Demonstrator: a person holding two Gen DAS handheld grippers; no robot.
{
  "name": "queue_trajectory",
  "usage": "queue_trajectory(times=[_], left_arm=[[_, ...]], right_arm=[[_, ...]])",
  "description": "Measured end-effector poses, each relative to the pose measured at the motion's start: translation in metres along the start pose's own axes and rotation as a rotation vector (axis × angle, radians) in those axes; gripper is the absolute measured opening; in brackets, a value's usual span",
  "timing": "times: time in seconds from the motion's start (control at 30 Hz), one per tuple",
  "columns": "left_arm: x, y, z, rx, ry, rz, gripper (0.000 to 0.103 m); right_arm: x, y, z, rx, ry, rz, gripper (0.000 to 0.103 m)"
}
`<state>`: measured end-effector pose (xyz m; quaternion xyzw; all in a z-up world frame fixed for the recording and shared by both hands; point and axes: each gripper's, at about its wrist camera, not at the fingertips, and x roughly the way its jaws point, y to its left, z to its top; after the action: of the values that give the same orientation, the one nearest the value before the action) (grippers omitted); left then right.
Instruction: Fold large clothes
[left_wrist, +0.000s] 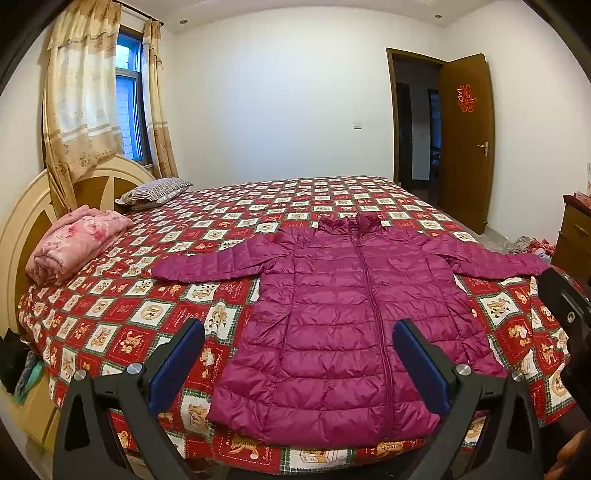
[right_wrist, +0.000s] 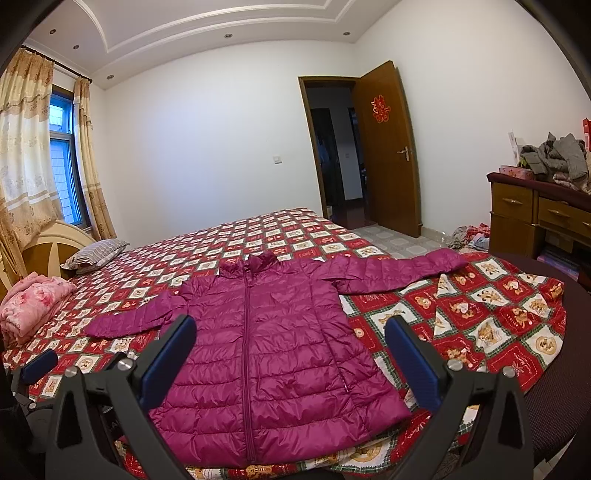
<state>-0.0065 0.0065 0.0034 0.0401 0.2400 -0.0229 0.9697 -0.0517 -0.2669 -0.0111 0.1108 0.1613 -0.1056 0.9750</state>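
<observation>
Jacket, a magenta quilted puffer, lies flat and zipped on the bed, front up, collar toward the far wall and hem near the close edge. Both sleeves are spread out sideways, the one toward the door reaching the bed's edge. The bed carries a red patchwork cover with bear squares. Near the headboard sit a folded pink blanket and a striped pillow, well apart from the jacket. The left gripper hangs above the hem with its jaws spread wide, holding nothing. The right gripper hovers over the jacket's lower half, equally wide open and empty; its blue pads frame the zip line.
</observation>
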Motion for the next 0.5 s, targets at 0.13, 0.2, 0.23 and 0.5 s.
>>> queue_trajectory(times=[0.13,0.2,0.23,0.5], left_arm=[[0.0003,0.0003,-0.0008,-0.003,0.004,-0.002,0.102],[0.0003,0.0002,-0.0013,-0.003,0.005,-0.002,0.102],[0.0002,0.0003,-0.0015,-0.003,0.005,-0.003,0.102],[-0.0004,0.0008,-0.0021,-0.005,0.005,-0.003,0.102]], right_arm=[[-0.0006,0.0007,0.0001,-0.001,0.000,0.000,0.103],[-0.0010,0.0017,-0.0007,-0.002,0.000,0.001,0.103],[-0.0008,0.0015,-0.0007,-0.002,0.000,0.000,0.103],[-0.0009,0.0017,-0.0005,-0.002,0.001,0.000,0.103]])
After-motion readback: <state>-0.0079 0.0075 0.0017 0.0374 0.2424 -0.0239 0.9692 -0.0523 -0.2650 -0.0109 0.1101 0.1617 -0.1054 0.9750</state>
